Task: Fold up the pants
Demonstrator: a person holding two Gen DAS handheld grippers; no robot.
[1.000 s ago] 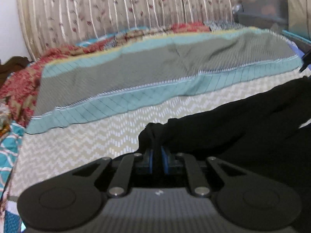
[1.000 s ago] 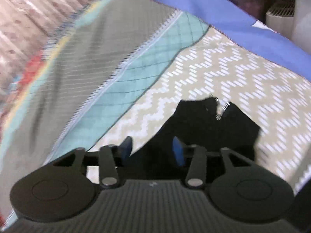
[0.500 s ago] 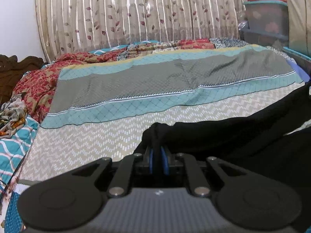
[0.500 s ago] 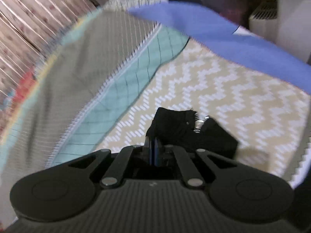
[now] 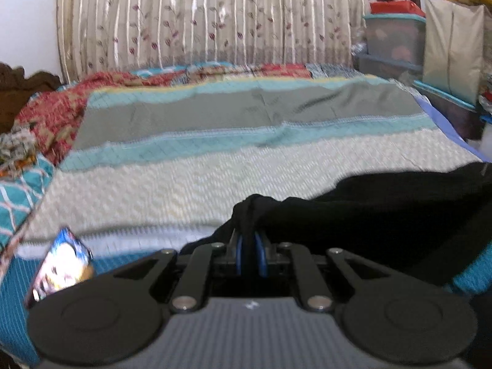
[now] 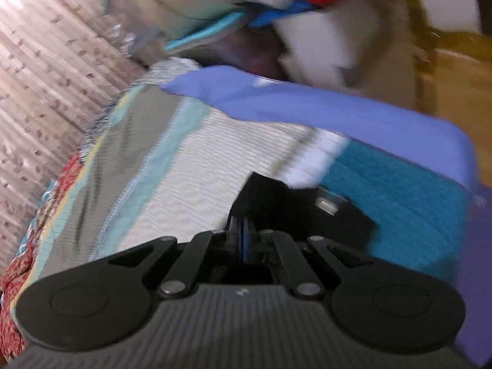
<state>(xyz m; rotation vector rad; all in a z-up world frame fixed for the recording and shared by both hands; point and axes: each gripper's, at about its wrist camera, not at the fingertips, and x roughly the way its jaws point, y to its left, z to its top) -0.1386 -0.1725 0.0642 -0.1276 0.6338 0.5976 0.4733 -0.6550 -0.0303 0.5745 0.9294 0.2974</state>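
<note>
Above the near edge of the bed [image 5: 215,181], the black pants [image 5: 384,215] hang stretched between the two claws, one pinch at each end, likely so the cloth can be lifted taut and laid over in a clean fold. The left claw [image 5: 249,250] is clenched, its blue pads pressed on a bunched ridge of the fabric, with the rest trailing off to the right over the zigzag bedspread. In the blurred right wrist view, the right claw [image 6: 243,233] is likewise clamped tight on a corner of the pants [image 6: 292,209], near what looks like a metal fastener [image 6: 327,204]. A colourful packet [image 5: 61,267] lies by the left claw.
</note>
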